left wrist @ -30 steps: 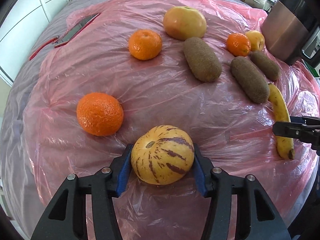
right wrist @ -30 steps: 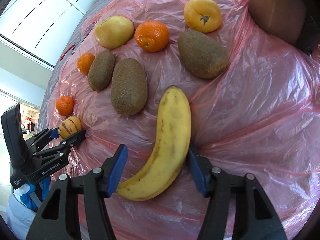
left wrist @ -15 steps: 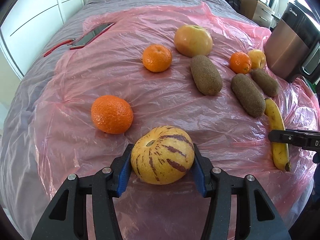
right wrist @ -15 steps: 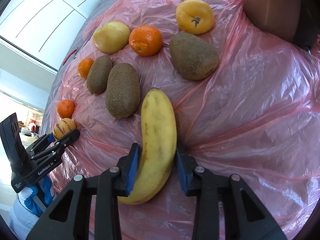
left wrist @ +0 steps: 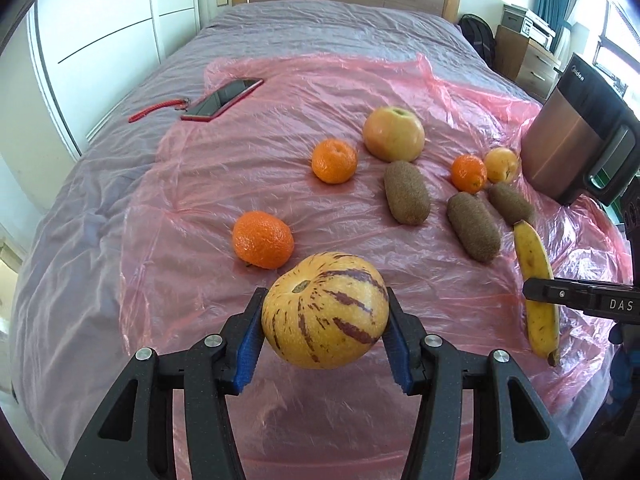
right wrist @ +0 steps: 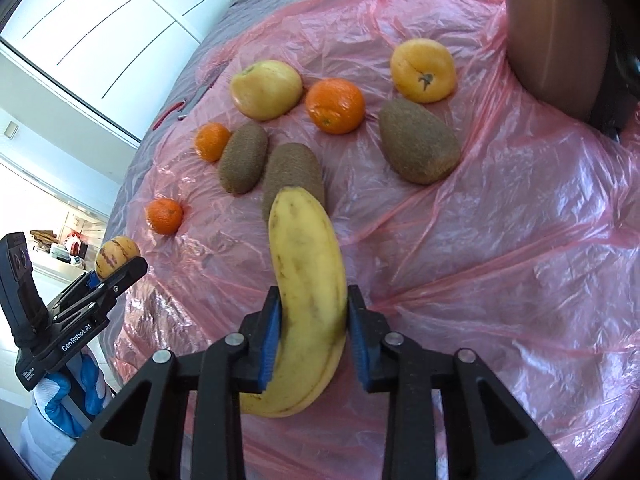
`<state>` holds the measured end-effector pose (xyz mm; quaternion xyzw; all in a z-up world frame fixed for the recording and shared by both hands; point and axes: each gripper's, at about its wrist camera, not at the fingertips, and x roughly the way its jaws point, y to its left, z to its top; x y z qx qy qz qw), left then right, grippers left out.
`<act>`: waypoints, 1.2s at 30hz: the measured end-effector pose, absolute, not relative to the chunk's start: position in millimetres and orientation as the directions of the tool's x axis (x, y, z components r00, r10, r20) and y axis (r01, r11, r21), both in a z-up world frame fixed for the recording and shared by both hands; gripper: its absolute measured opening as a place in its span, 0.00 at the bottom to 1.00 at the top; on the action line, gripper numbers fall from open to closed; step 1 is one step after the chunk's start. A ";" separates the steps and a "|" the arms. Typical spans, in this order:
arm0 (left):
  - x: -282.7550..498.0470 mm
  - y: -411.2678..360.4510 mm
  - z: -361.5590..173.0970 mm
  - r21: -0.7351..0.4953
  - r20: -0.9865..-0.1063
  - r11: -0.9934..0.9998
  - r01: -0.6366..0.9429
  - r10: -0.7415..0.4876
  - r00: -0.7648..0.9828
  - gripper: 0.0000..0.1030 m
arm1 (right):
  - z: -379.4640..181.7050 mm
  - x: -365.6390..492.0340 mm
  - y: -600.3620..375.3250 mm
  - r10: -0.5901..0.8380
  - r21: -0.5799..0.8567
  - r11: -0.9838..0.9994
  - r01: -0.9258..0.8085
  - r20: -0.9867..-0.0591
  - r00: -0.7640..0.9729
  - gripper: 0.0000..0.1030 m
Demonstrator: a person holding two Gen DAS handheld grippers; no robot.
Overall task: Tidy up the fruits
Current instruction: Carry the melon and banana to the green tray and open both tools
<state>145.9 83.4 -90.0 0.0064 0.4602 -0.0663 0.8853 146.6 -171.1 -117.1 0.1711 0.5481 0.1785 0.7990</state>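
The left gripper (left wrist: 325,334) is clamping a yellow striped melon (left wrist: 325,311) between its blue pads, holding it clear of the pink plastic sheet (left wrist: 224,184) that is covering the bed (left wrist: 320,36). The right gripper (right wrist: 314,332) is squeezing a banana (right wrist: 308,296) across its lower half, with the fruit's upper end pointing away toward the rest of the spread. Lying on the sheet beyond the melon are 3 oranges: a near orange (left wrist: 263,239) just past the melon, a middle orange (left wrist: 334,161) farther up, and a small orange (left wrist: 469,173) sitting just beside a yellow round fruit (left wrist: 501,165). A large apple (left wrist: 394,134) is resting near the middle orange. 3 brown fuzzy kiwis are lying between these and the banana: a left kiwi (left wrist: 407,193), a centre kiwi (left wrist: 473,227) and a right kiwi (left wrist: 511,204), whose lower end is close to the banana's tip. A steel appliance (left wrist: 576,148) is standing at the right edge of the sheet, and a phone (left wrist: 223,99) with a red strap (left wrist: 158,110) is lying at the far left corner. A blue and white glove (right wrist: 66,396) is gripping the left tool's handle.
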 end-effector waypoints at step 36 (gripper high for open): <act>127.6 -298.9 15.8 -0.271 -0.723 0.729 0.629 -0.586 0.367 0.47 | 9.7 76.4 -540.3 0.116 0.326 0.927 0.187 -0.721 0.683 0.04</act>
